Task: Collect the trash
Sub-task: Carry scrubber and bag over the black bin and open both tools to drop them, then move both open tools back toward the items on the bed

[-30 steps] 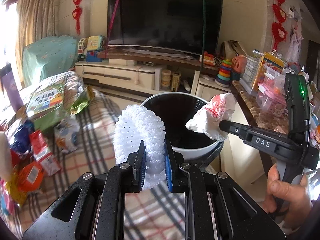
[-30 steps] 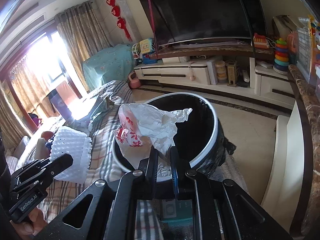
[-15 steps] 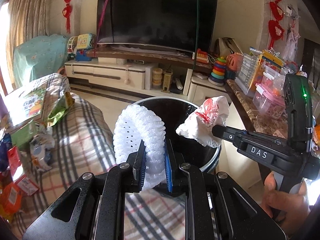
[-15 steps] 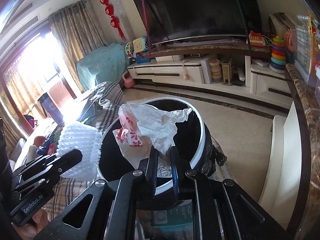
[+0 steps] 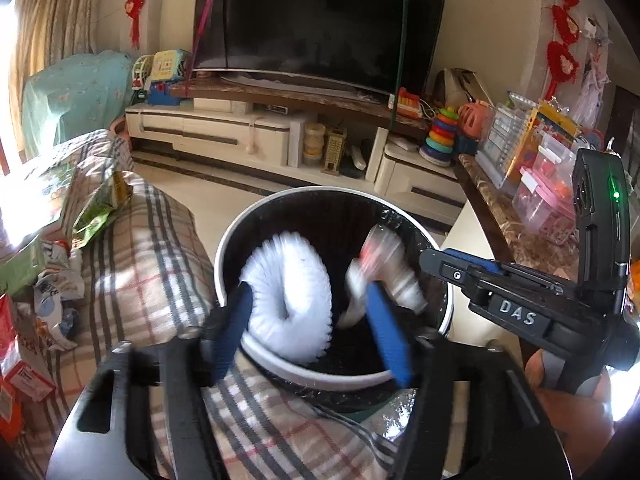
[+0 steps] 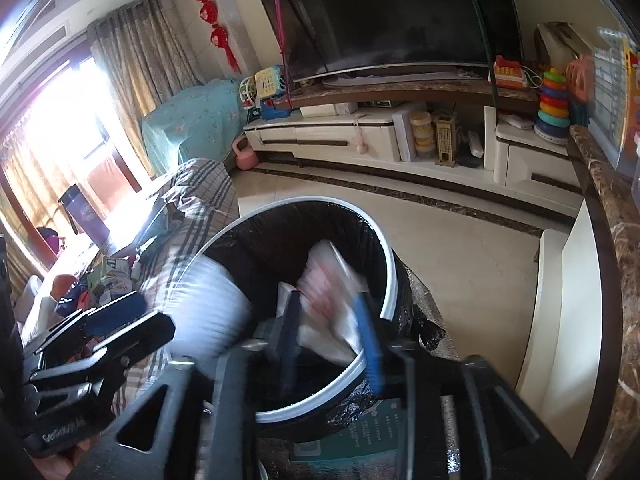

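Bin (image 5: 320, 376) black-lined, foam net (image 5: 292, 300) and plastic bag (image 5: 384, 272) blurred inside, both claws spread

My right gripper (image 6: 332, 332) hung over the bin (image 6: 390, 276), its jaws spread apart, with the crumpled bag (image 6: 328, 292) blurred between them inside the black liner. My left gripper (image 6: 120, 320) sat open beside the blurred white foam net (image 6: 216, 308).

Both grippers point forward and a bit down, side by side. The left gripper (image 5: 310, 328) has its blue fingers (image 5: 234, 328) spread wide apart. The right gripper (image 6: 330, 332) is spread too, with its fingers (image 6: 368, 344) apart. A hand (image 5: 568, 396) grips the right handle from below.
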`<state>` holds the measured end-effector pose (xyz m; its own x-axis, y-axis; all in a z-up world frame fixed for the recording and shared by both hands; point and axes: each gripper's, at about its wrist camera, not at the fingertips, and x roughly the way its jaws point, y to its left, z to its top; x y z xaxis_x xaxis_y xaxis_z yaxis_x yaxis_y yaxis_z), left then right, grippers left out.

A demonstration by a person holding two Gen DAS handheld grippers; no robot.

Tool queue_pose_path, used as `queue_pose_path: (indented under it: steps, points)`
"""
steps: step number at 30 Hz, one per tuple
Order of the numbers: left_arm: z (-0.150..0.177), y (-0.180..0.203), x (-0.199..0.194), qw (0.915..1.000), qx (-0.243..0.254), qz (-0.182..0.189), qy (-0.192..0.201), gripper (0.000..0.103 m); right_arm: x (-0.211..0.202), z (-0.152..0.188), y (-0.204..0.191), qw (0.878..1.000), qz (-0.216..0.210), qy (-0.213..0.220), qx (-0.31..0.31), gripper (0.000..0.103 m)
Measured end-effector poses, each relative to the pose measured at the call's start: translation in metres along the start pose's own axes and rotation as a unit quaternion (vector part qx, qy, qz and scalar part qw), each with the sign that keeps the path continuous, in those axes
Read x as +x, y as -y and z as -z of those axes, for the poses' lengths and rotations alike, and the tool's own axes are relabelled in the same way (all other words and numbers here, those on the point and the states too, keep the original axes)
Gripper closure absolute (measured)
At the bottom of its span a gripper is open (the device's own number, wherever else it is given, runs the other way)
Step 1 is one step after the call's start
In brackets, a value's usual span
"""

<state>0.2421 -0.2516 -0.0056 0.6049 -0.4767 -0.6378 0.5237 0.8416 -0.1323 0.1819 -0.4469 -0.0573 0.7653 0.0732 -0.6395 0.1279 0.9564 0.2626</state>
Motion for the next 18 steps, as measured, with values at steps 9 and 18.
queue_pose_path:
  steps: [9, 18]
  points:
    - [0.030, -0.026, -0.035, 0.9991, -0.027, -0.030, 0.010, 0.026, -0.016, 0.010, -0.011, 0.999, -0.030, 0.015, 0.013, 0.024]
    - [0.068, -0.062, -0.080, 0.9958, -0.058, -0.069, 0.013, 0.026, -0.027, 0.037, -0.050, 0.998, -0.067, 0.008, 0.002, 0.013]
